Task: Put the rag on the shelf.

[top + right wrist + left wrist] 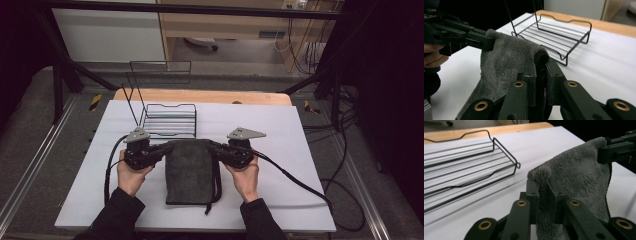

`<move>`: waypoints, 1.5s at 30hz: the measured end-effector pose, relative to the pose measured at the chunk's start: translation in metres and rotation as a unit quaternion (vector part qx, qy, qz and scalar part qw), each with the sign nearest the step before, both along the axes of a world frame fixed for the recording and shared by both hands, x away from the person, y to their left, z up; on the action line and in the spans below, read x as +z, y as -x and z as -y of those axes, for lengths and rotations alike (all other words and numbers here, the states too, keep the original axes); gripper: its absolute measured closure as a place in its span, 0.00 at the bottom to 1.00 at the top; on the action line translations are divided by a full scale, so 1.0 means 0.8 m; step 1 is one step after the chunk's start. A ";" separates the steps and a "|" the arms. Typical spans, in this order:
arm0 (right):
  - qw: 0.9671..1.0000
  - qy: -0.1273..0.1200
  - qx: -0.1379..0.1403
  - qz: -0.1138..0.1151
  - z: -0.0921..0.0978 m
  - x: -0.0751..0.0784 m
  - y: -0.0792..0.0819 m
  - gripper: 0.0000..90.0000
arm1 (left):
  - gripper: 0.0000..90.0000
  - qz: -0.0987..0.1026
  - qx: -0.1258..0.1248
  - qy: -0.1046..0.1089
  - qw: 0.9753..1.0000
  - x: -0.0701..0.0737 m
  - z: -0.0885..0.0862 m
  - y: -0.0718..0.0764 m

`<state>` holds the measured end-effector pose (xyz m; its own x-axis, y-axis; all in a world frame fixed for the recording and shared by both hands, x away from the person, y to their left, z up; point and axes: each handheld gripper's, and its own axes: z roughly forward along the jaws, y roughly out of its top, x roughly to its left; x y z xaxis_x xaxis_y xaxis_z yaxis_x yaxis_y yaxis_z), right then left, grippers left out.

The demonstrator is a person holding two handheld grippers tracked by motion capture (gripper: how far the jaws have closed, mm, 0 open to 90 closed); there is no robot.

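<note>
A dark grey towel (189, 170) lies on the white table (280, 135), in the middle near the person, with its far edge lifted between the two grippers. The left gripper (161, 148) is clamped on the towel's far left corner, and the right gripper (216, 147) is clamped on its far right corner. The rest of the towel hangs down to the table toward the near side. A black wire rack (169, 120) stands just beyond the towel, slightly to the left.
</note>
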<state>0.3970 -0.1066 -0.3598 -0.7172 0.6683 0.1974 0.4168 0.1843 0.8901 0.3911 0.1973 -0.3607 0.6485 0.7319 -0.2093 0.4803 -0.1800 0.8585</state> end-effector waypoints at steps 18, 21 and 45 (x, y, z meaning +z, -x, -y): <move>0.997 -0.033 0.002 0.068 0.001 0.044 0.021 0.90 | 0.89 0.073 0.013 0.040 0.996 0.040 -0.007 0.027; 0.996 -0.037 0.002 0.081 0.000 0.052 0.024 0.90 | 0.89 0.082 0.014 0.045 0.996 0.046 -0.009 0.030; 0.987 -0.070 -0.007 0.142 -0.014 0.092 0.031 0.90 | 0.89 0.139 0.042 0.094 0.985 0.079 -0.020 0.041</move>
